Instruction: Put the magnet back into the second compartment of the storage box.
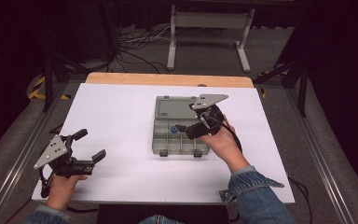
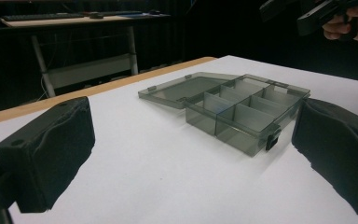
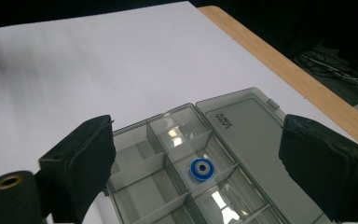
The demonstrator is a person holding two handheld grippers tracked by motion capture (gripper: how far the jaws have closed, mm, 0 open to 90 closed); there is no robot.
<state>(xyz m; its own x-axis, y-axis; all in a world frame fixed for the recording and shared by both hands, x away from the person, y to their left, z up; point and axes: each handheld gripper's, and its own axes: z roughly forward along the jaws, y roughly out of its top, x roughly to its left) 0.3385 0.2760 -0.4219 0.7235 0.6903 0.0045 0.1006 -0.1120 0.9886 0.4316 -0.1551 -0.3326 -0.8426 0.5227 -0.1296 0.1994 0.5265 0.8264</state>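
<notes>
A grey see-through compartment box [image 1: 181, 140] lies in the middle of the white table with its lid [image 1: 172, 108] folded flat behind it. A small blue ring [image 1: 173, 129] rests in one middle compartment, and it is plain in the right gripper view as the blue ring [image 3: 202, 169]. My right gripper [image 1: 189, 122] hovers just over the box, open, its jaws straddling the ring from above in the right gripper view [image 3: 200, 154]. My left gripper [image 1: 89, 145] stays at the front left of the table, open and holding nothing. In the left gripper view its jaws [image 2: 193, 163] frame the box [image 2: 242, 112].
The white table top [image 1: 121, 107] has a wooden strip [image 1: 168, 79] along its far edge. Beyond it stand a white desk frame [image 1: 209, 32] and loose cables on the floor [image 1: 140, 46]. Metal rails [image 1: 328, 168] run along both sides of the table.
</notes>
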